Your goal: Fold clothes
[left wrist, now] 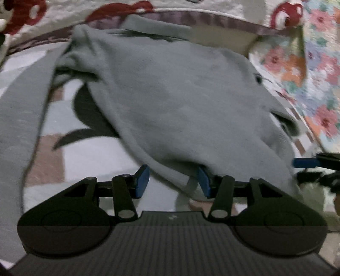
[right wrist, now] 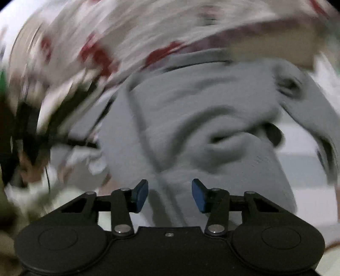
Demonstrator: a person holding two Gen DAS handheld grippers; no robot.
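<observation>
- Bedding: a patterned bedsheet (left wrist: 89, 163) in pale blocks of white, grey and pink with dark leaf shapes carries the work.
- Surroundings: a white cover with red shapes (left wrist: 119, 10) lies beyond the sheet's dark border, and a floral quilt (left wrist: 318, 70) in pink, orange and green lies at the right edge.
- Task item: a grey sweatshirt (left wrist: 180, 95) is spread on the bedsheet, with one long grey sleeve (left wrist: 23, 110) trailing down the left side of the left wrist view.
- Left tongs (left wrist: 173, 180): jaws wide apart; the garment's near hem drapes over the right blue pad (left wrist: 203, 180), and no pinch is visible.
- Right tongs (right wrist: 170, 195): jaws wide apart, holding nothing, positioned above the grey fabric.
- Cross view: the right tongs' blue tip (left wrist: 303, 162) enters the left wrist view at the right edge, cut off by the frame.
- Visibility: the right wrist view is heavily motion-blurred; a dark shape at its left edge (right wrist: 25, 131) is possibly cabling and cannot be identified.
- Visibility: the sweatshirt's far collar area is soft and folded over, so its layout there is unclear.
</observation>
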